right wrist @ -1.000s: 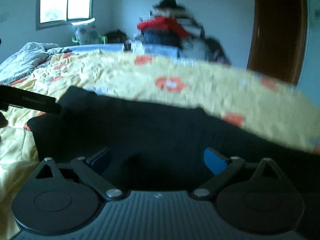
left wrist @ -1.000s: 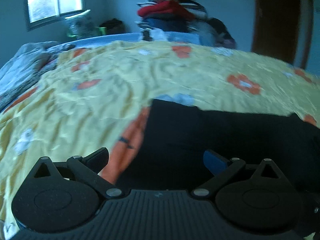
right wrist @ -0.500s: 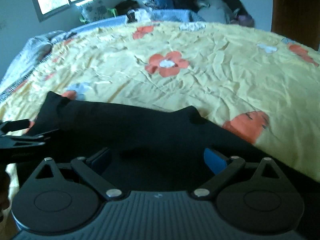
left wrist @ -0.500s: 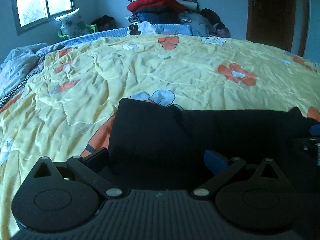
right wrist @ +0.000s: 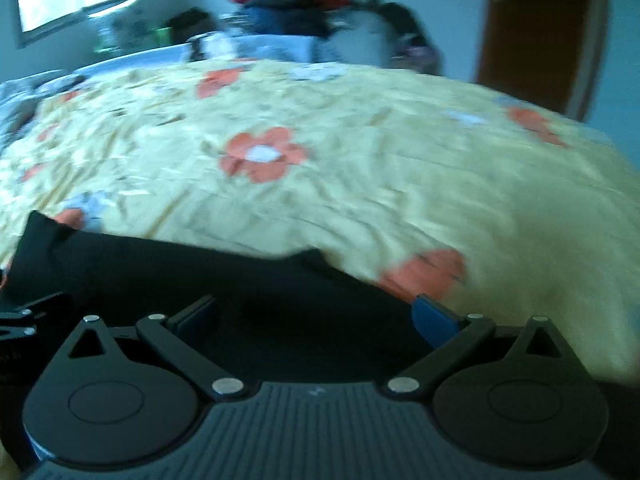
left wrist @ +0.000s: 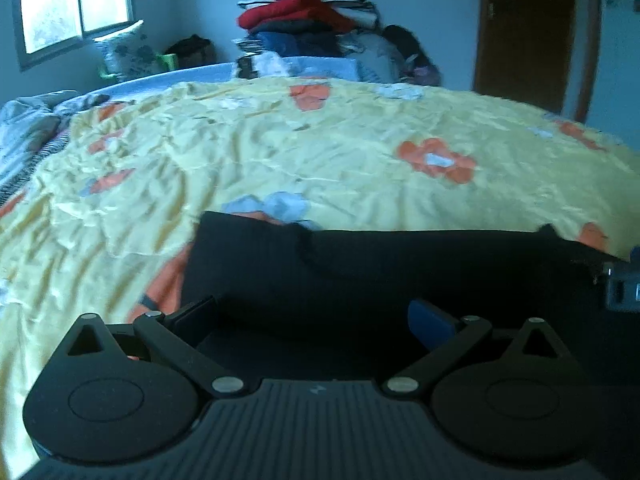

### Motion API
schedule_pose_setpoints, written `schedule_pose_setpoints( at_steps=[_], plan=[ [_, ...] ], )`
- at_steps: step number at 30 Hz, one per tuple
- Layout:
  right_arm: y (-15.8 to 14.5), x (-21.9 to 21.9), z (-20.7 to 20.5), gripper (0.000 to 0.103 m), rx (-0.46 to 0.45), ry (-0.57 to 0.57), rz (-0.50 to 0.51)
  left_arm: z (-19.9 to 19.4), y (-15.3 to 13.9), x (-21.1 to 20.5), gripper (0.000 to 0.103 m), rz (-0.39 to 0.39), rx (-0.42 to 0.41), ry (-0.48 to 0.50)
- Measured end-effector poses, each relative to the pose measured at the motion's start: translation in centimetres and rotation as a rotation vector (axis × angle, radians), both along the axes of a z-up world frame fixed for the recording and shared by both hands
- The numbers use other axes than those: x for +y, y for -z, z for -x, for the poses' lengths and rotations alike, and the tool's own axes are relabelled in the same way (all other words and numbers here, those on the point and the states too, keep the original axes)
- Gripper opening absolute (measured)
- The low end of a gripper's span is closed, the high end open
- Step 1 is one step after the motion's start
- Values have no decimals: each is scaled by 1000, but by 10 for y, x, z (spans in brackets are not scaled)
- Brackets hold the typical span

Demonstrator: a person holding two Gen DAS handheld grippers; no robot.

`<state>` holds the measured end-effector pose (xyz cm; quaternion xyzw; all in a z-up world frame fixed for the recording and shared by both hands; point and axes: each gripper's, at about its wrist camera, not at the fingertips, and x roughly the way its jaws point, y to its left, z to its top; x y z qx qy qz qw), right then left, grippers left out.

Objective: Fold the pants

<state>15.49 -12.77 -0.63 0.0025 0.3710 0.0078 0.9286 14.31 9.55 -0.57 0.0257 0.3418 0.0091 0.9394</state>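
Note:
The black pants (left wrist: 380,268) lie flat on the yellow flowered bedspread (left wrist: 280,160), stretching left to right just ahead of both grippers. My left gripper (left wrist: 314,316) is open, its fingers spread wide over the pants' left part, holding nothing. My right gripper (right wrist: 316,314) is open over the pants (right wrist: 200,272) near their right part, also empty. The right gripper's body shows at the right edge of the left wrist view (left wrist: 622,284); the left gripper shows at the left edge of the right wrist view (right wrist: 20,320).
A pile of clothes (left wrist: 308,28) stands beyond the bed's far edge. A rumpled grey blanket (left wrist: 28,120) lies at the far left. A brown door (left wrist: 528,32) is at the back right, a window (left wrist: 76,4) at the back left.
Both cameras have tilted and shifted over the pants between frames, with motion blur in the right view. Both grippers stay open. The pants lie in the same place.

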Motion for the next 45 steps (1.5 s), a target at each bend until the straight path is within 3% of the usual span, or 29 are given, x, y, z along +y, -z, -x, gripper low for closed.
schedule_pose_setpoints(
  at_steps=[6, 10, 13, 16, 21, 26, 30, 35, 45],
  plan=[
    [17, -27, 38, 103, 42, 144, -20, 14, 3, -28, 102, 6, -11, 88],
    [24, -35, 49, 103, 34, 158, -12, 28, 6, -42, 102, 28, -48, 119],
    [27, -32, 50, 103, 24, 140, 11, 30, 15, -57, 102, -17, -27, 161],
    [23, -36, 54, 103, 32, 142, -5, 32, 20, -64, 102, -68, -15, 155],
    [12, -43, 86, 103, 8, 165, -25, 42, 9, -58, 103, -39, -32, 151],
    [28, -46, 109, 103, 6, 171, -14, 47, 23, -56, 103, -27, -5, 110],
    [31, -41, 113, 103, -31, 171, 13, 53, 26, -62, 103, -78, -34, 121],
    [40, -39, 123, 103, -114, 169, 20, 59, 31, -58, 103, -61, -72, 120],
    [40, -37, 126, 103, -123, 179, 18, 65, 33, -59, 103, -68, -94, 102]
  ],
)
